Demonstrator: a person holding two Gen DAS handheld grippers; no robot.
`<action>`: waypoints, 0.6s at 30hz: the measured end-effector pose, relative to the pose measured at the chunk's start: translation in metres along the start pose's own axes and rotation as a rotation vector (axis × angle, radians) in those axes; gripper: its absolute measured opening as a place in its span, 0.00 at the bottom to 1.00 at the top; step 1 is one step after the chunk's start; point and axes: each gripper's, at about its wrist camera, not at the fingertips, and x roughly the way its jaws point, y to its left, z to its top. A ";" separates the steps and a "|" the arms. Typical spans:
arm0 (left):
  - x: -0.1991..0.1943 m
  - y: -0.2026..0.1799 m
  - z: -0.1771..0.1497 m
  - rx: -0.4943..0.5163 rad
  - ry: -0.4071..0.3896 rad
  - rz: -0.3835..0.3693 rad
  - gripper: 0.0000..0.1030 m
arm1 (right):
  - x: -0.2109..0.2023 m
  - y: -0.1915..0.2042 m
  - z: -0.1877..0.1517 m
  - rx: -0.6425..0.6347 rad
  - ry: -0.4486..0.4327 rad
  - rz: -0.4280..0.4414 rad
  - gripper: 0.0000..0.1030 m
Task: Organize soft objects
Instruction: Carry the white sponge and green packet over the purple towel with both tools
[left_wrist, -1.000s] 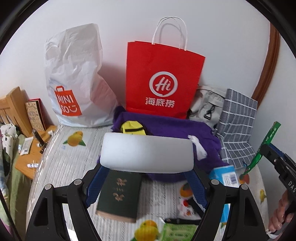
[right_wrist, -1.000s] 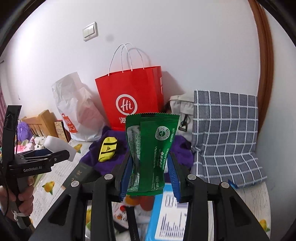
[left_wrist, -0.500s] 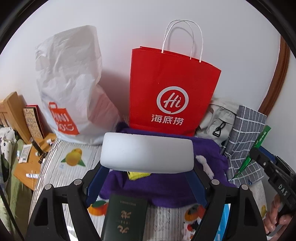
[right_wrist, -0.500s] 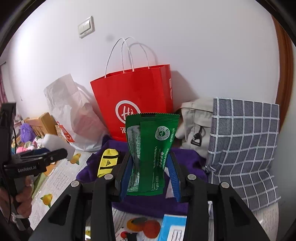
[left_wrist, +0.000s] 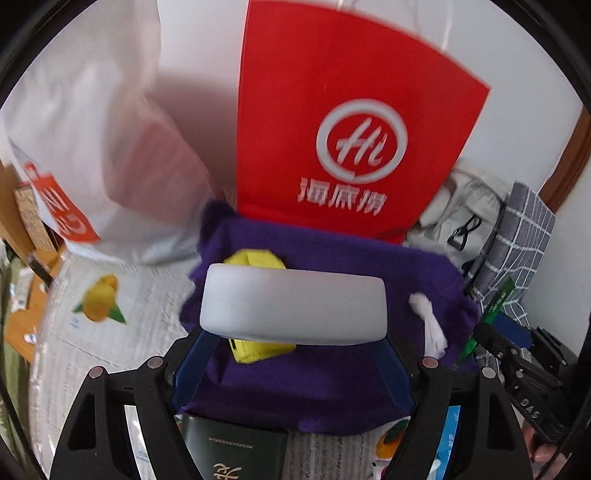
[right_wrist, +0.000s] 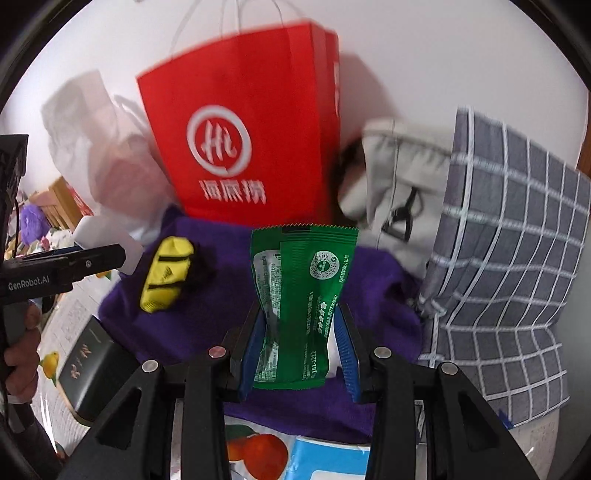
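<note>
The left gripper (left_wrist: 293, 369) has its jaws clamped on the ends of a white foam block (left_wrist: 293, 304), held crosswise above the purple cloth (left_wrist: 332, 373). The right gripper (right_wrist: 301, 354) has its jaws pinched on a green sachet (right_wrist: 303, 302) that stands upright, also over the purple cloth. On that cloth lies a yellow pouch (right_wrist: 166, 273) with black straps, toward its left side, and a crumpled white tissue (left_wrist: 430, 325) toward its right. Behind the cloth a red paper bag (left_wrist: 347, 122) stands against the wall, with a white plastic bag (left_wrist: 92, 140) to its left and a beige bag (right_wrist: 399, 199) and grey checked cushion (right_wrist: 509, 251) to its right. A dark green booklet (left_wrist: 236, 454) lies at the cloth's near edge, on a fruit-printed bedsheet (left_wrist: 99, 302).
</note>
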 end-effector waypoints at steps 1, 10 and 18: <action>0.002 0.002 0.000 -0.007 0.004 -0.016 0.78 | 0.006 -0.001 -0.001 -0.003 0.016 -0.001 0.37; 0.042 0.022 -0.006 -0.066 0.129 -0.029 0.78 | 0.048 -0.004 -0.012 0.012 0.114 0.004 0.37; 0.053 0.013 -0.013 -0.018 0.179 -0.008 0.78 | 0.065 0.001 -0.018 0.005 0.159 -0.006 0.37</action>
